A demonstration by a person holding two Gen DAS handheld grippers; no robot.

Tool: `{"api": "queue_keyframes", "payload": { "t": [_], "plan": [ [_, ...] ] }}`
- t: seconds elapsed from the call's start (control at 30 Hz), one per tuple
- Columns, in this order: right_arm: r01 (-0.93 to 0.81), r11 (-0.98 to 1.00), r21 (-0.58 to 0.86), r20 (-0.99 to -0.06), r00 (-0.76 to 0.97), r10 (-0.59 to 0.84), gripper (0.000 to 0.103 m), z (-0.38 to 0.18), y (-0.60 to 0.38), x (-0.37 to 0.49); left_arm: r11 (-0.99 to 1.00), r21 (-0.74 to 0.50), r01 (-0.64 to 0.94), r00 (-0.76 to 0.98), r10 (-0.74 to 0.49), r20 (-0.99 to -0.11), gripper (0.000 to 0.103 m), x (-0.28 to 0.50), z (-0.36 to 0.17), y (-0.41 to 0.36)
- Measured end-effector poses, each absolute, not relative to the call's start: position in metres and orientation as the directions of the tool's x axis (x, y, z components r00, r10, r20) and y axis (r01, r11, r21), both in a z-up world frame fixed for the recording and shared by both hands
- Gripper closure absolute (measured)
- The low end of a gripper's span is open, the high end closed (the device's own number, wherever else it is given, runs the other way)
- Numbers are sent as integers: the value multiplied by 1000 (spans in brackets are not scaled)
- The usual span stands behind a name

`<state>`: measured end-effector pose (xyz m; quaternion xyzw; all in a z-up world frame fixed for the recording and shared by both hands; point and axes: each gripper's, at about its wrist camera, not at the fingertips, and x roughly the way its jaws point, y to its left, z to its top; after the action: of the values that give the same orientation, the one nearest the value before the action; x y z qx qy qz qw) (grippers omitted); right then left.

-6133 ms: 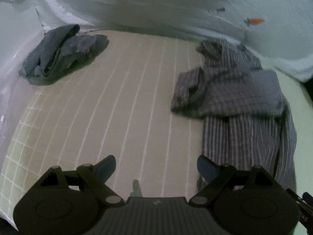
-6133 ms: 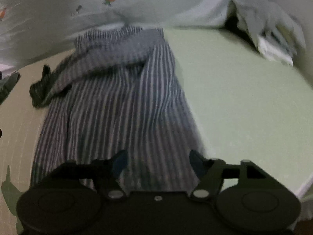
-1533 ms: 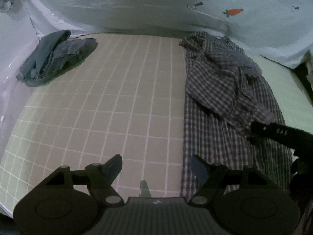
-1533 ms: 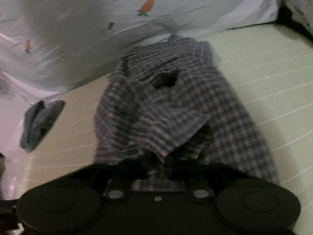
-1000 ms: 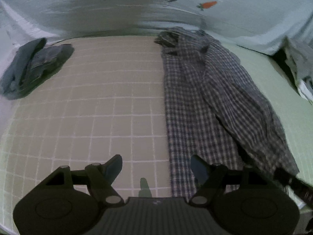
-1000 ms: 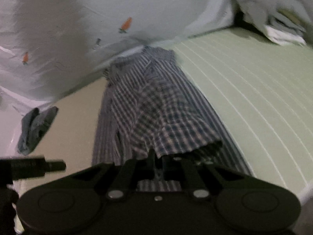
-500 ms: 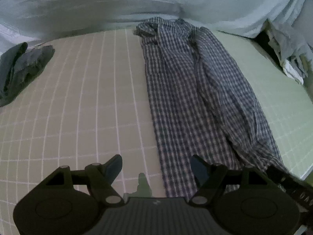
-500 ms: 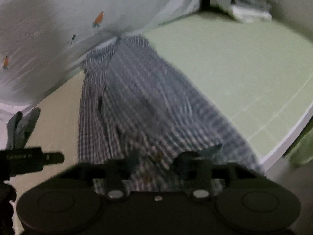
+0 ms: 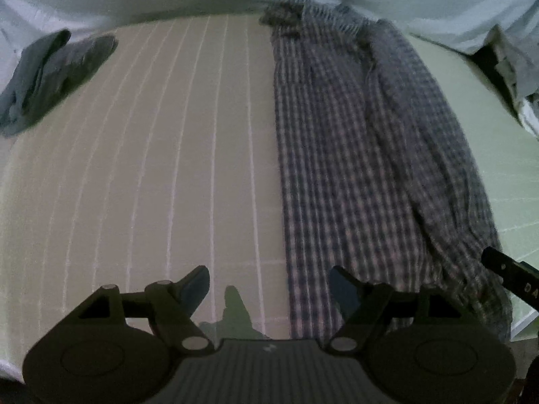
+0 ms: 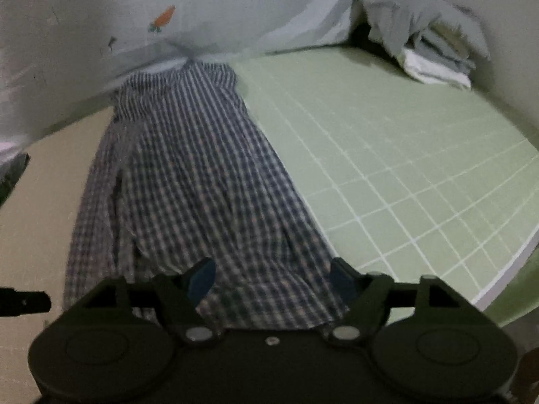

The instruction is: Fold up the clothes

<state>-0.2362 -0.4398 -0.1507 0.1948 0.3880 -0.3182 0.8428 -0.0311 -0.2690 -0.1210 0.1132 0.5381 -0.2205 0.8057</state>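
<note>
Gridded mat (image 10: pixel 404 155), half beige, half green, w/ pale cloth backdrop behind. Plaid shirt (image 10: pixel 202 181) lies lengthwise along the colour seam, one side lapped over the body, hem nearest both cameras. Looks like mid-fold: lengthwise fold laid, cross fold not yet done. Next move prob. needs both grippers pinching the hem corners and carrying them toward the collar. Left gripper (image 9: pixel 269 289) hovers low over the beige half beside shirt's edge, jaws apart, empty. Right gripper (image 10: pixel 273 279) sits above the hem, jaws spread, gripping nothing.
</note>
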Motion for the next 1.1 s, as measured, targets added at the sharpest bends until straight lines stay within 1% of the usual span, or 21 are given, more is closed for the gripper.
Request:
{"api": "queue_keyframes", "payload": {
  "t": [0.1, 0.17, 0.53, 0.73, 0.83, 0.87, 0.97, 1.0, 1.03, 1.07, 1.1],
  "plan": [
    [669, 739, 79, -803, 481, -350, 25, -163, -449, -242, 885, -57, 462, 300, -216, -929, 24, -43, -130, -271],
    [655, 752, 67, -811, 475, -341, 22, -167, -453, -247, 890, -57, 451, 288, -206, -935, 24, -50, -135, -273],
    [565, 822, 66, -847, 467, -253, 18, -175, -460, -262, 920, -35, 391, 261, -147, -954, 24, -89, -147, -280],
    [523, 849, 69, -855, 470, -220, 16, -179, -458, -269, 926, -49, 375, 257, -154, -954, 24, -106, -152, -280],
    [506, 860, 66, -854, 474, -214, 16, -179, -457, -270, 920, -38, 389, 266, -152, -952, 26, -113, -152, -283],
    [501, 863, 69, -853, 478, -210, 16, -179, -456, -269, 918, -34, 396, 270, -152, -951, 28, -115, -152, -284],
    [484, 872, 75, -851, 487, -197, 20, -178, -458, -269, 909, -27, 415, 278, -156, -948, 36, -117, -150, -290],
    [476, 876, 74, -850, 490, -194, 24, -177, -458, -269, 907, -26, 420, 281, -157, -947, 40, -117, -149, -292],
    [468, 881, 72, -849, 492, -192, 30, -177, -457, -269, 906, -24, 423, 285, -158, -945, 42, -117, -149, -293],
    [459, 885, 71, -847, 497, -190, 34, -176, -455, -269, 905, -22, 426, 289, -159, -944, 48, -118, -149, -293],
    [447, 892, 72, -843, 505, -185, 45, -174, -453, -269, 903, -22, 428, 293, -162, -942, 57, -119, -148, -294]
  ]
}}
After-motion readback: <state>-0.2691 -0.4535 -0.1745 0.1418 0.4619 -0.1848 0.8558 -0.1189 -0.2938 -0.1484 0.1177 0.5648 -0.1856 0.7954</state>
